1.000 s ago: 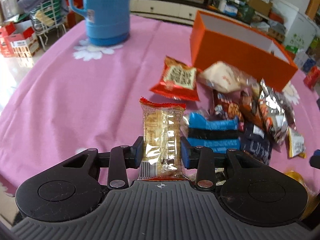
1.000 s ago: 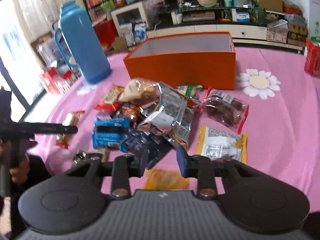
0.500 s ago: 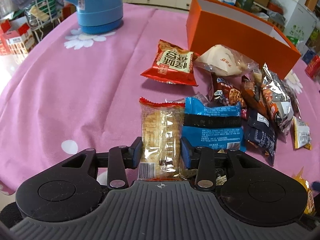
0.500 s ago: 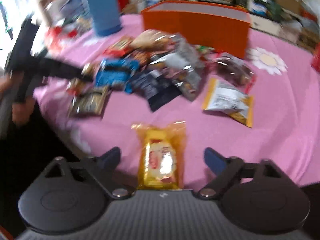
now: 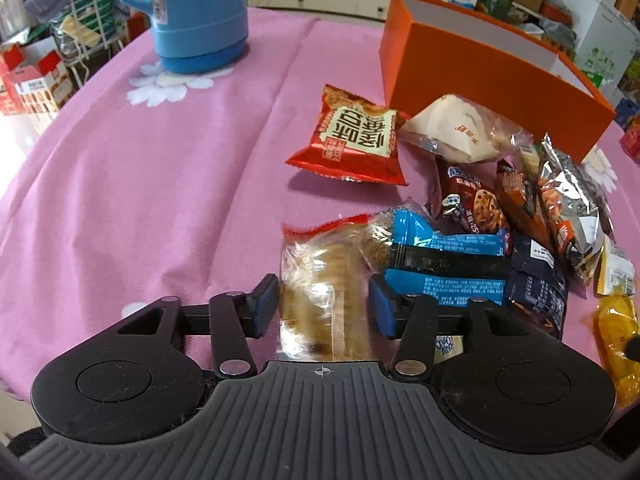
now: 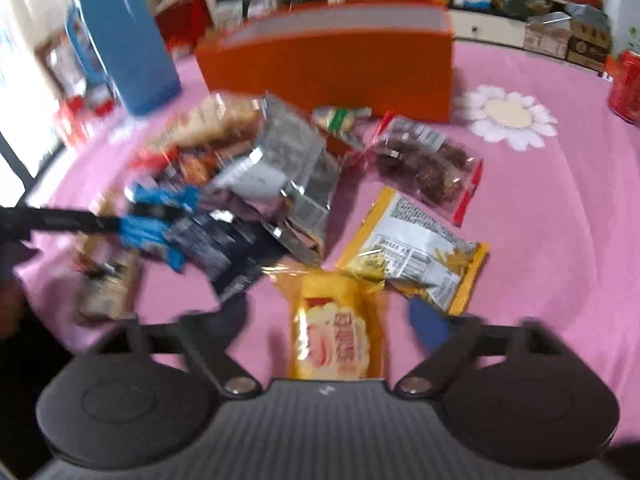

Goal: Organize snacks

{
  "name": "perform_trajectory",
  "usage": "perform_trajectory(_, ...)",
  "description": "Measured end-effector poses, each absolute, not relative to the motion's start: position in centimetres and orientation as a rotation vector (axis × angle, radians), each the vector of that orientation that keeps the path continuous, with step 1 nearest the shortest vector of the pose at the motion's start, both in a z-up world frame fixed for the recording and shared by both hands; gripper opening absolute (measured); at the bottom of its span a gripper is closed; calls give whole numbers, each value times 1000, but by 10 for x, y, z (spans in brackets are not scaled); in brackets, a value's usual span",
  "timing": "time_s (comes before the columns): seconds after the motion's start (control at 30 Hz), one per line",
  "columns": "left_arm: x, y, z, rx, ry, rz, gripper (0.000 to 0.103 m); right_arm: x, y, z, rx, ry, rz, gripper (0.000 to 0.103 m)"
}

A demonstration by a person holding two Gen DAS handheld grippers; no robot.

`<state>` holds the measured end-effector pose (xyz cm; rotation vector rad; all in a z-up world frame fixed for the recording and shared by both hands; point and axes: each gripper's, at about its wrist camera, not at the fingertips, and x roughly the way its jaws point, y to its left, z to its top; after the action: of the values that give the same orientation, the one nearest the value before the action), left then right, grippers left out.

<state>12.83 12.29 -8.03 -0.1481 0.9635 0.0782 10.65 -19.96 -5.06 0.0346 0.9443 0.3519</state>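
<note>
My left gripper (image 5: 323,306) hangs low over the pink tablecloth (image 5: 160,184). Its jaws are opening, and a clear cracker packet with red ends (image 5: 320,280) sits blurred between the blue pads (image 5: 266,306) with slim gaps on both sides. My right gripper (image 6: 328,324) is spreading wide around a yellow snack packet (image 6: 336,340) that lies on the cloth untouched. A heap of mixed snack packets (image 5: 500,220) lies in front of the open orange box (image 5: 480,68), which the right wrist view also shows (image 6: 332,68).
A blue thermos jug (image 5: 196,12) stands at the far left of the table. A yellow-and-white packet (image 6: 416,256) and a clear bag of dark snacks (image 6: 428,164) lie right of the heap. The left gripper's black bar (image 6: 60,220) reaches in from the left. Cluttered shelves stand behind.
The left jaws have parted from the cracker packet they were clamping. The right jaws went from shut to wide apart, and that gripper sank toward the yellow packet now between its fingers.
</note>
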Motion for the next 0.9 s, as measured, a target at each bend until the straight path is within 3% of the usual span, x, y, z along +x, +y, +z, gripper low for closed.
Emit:
perform_trajectory(0.17, 126, 129, -73, -178, 954, 90, 23, 95, -205, -37, -23, 926, 318, 93)
perform_trajectory(0.3, 117, 128, -60, -166, 918, 84, 33, 101, -209, -32, -46, 963, 313, 93)
perform_trajectory(0.5, 114, 124, -53, -126, 895, 68, 36, 57, -214, -35, -60, 1017, 324, 93)
perform_trajectory(0.7, 115, 121, -54, -128, 904, 75, 37, 53, -215, -45, 19, 1097, 334, 92)
perform_trajectory(0.8, 112, 120, -52, -107, 896, 76, 44, 56, -209, -51, 96, 1132, 365, 92)
perform_trajectory(0.9, 115, 120, -54, -107, 905, 85, 44, 66, -203, -53, 171, 1125, 409, 92)
